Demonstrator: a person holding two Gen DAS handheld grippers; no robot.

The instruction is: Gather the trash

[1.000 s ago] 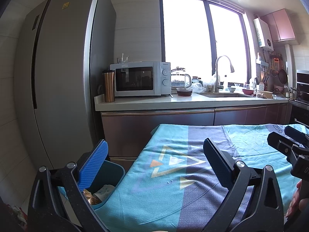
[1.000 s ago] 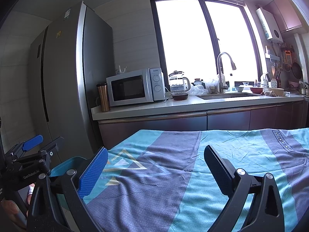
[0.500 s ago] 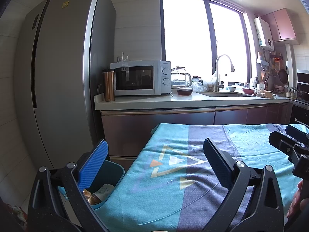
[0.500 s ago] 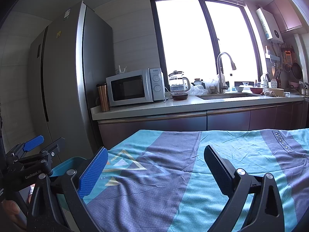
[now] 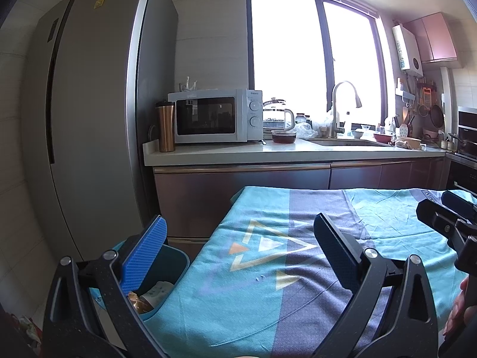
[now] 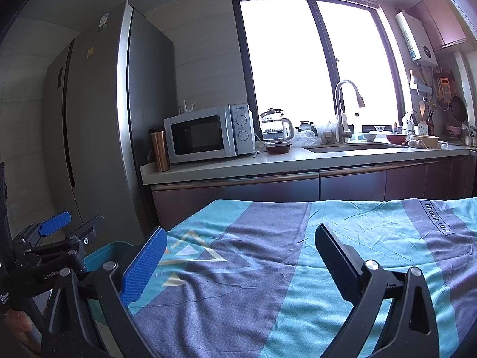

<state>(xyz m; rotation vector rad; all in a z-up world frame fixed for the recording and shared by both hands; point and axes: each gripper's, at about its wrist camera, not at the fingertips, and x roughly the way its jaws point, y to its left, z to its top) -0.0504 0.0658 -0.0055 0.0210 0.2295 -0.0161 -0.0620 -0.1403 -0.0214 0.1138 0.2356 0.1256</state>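
Note:
A teal trash bin (image 5: pixel 171 264) stands on the floor at the table's left edge, with a crumpled wrapper and a white paper piece (image 5: pixel 155 291) inside. It also shows in the right wrist view (image 6: pixel 103 255). My left gripper (image 5: pixel 238 249) is open and empty, held above the table's left side next to the bin. My right gripper (image 6: pixel 240 258) is open and empty above the cloth (image 6: pixel 298 268). No loose trash shows on the cloth.
The table carries a teal and grey patterned cloth (image 5: pixel 298 268). Behind it runs a kitchen counter (image 5: pixel 268 155) with a microwave (image 5: pixel 214 116), copper tumbler (image 5: pixel 165 128), kettle and sink. A tall grey fridge (image 5: pixel 98 119) stands at the left.
Both grippers stay nearly still and open. The right gripper has drifted slightly at the right edge of the left wrist view.

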